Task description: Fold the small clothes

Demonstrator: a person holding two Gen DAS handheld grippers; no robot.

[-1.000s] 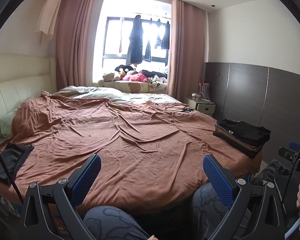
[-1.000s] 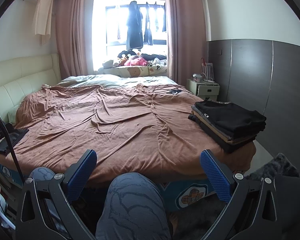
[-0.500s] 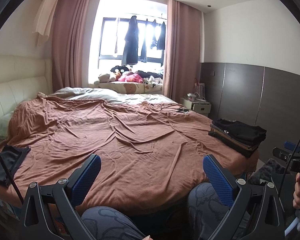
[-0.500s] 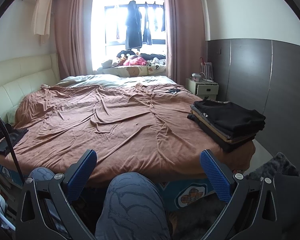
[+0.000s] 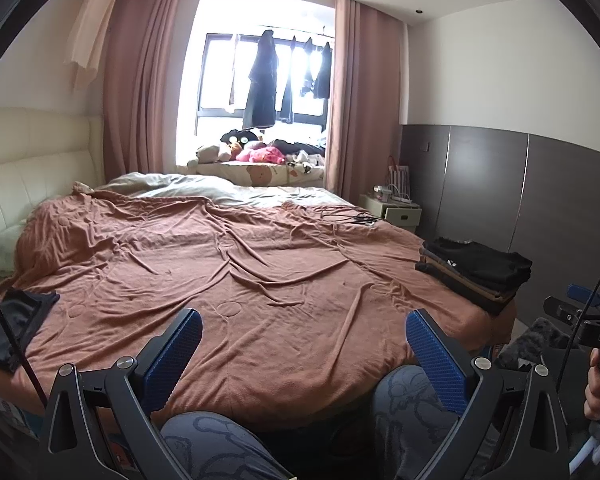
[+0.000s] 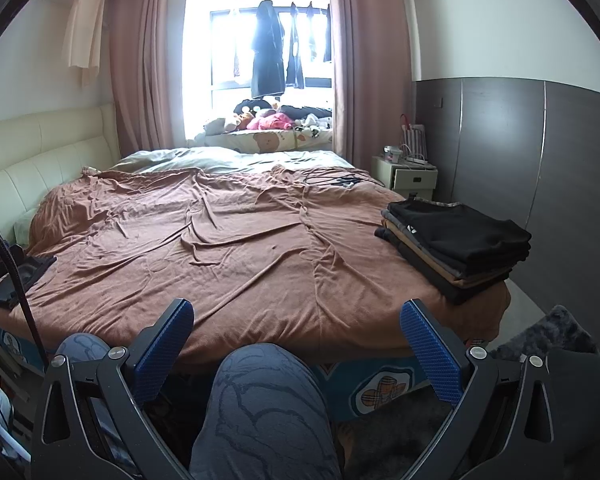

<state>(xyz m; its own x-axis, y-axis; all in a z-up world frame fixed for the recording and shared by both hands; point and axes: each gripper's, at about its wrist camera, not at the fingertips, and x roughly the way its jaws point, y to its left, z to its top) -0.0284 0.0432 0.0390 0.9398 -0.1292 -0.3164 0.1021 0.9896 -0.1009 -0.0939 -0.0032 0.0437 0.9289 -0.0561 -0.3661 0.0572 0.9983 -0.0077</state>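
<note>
Brown bedspread (image 5: pixel 260 280), folded stack (image 5: pixel 476 276), "DAS"-marked right gripper (image 6: pixel 296 332).

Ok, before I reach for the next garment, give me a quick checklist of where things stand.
1. Left tool open, holding nothing: ok.
2. Right tool open, holding nothing: ok.
3. Folded stack sits tidy at the bed's right corner: ok.
4. Dark garment lies at the bed's left edge, within view: ok.
5. Middle of the blanket free for folding: ok.
6. Whether the dark garment is folded: cannot tell.
</note>
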